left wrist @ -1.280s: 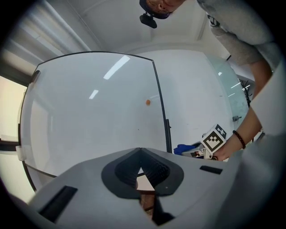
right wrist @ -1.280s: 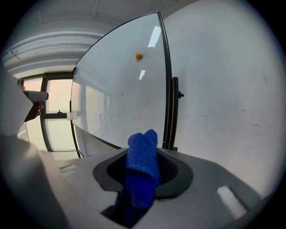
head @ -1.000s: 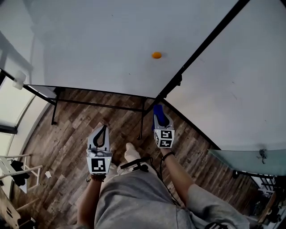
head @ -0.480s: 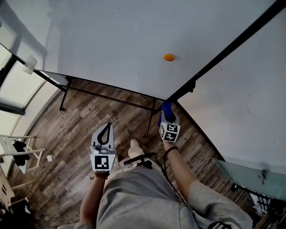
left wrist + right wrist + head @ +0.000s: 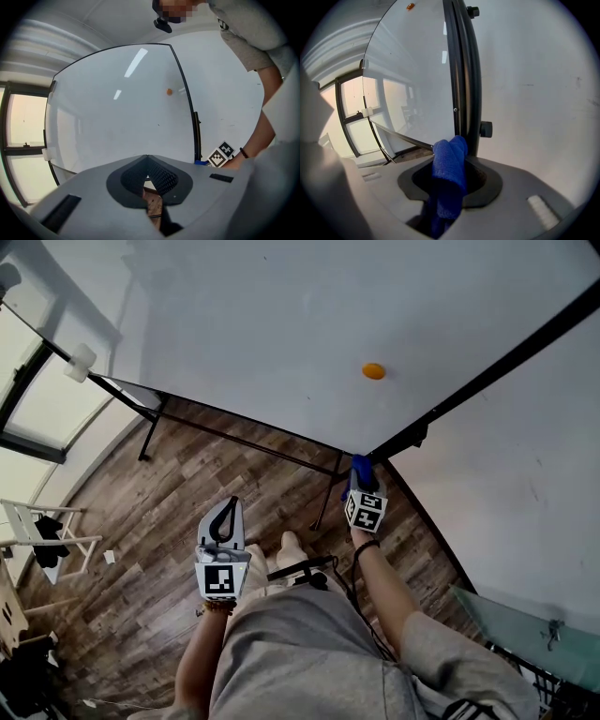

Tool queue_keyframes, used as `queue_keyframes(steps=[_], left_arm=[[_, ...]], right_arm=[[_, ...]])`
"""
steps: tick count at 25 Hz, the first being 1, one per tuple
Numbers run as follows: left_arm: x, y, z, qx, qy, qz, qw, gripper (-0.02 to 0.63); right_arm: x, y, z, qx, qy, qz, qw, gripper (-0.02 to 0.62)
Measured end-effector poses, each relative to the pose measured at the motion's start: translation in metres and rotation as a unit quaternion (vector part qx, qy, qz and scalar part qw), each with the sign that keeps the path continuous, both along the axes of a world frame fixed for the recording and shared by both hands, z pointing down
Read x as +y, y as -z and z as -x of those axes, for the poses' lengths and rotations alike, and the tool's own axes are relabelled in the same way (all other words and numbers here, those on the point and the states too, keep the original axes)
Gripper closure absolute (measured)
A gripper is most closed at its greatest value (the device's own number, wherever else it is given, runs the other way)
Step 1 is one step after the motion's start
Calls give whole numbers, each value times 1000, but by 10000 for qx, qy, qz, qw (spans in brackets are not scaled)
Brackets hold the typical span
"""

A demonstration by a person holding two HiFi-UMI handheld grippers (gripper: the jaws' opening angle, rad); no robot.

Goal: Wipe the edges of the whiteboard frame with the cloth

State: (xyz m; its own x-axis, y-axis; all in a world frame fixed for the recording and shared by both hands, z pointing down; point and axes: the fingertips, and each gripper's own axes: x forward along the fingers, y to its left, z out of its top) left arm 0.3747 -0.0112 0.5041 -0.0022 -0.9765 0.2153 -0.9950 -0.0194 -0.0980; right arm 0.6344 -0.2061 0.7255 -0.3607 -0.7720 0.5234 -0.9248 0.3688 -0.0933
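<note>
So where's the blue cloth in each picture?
Head view: the blue cloth is right of centre, pinched in the right gripper, just below the whiteboard's corner.
Left gripper view: only a blue sliver shows at the right, beside the marker cube.
Right gripper view: it is at bottom centre, clamped between the jaws, in front of the black frame.
Shared landmark: the orange dot on the whiteboard.
</note>
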Motion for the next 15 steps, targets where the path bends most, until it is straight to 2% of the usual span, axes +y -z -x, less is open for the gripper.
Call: queue_keyframes(steps=[7, 15], left_arm=[[-6, -1, 7, 115, 201, -19, 9997, 597], [-18, 2, 17, -109, 250, -209, 9994, 597]], right_arm=[[-10, -8, 8, -41, 34, 90, 9999, 456], [-16, -12, 13, -220, -82, 250, 9994, 456]])
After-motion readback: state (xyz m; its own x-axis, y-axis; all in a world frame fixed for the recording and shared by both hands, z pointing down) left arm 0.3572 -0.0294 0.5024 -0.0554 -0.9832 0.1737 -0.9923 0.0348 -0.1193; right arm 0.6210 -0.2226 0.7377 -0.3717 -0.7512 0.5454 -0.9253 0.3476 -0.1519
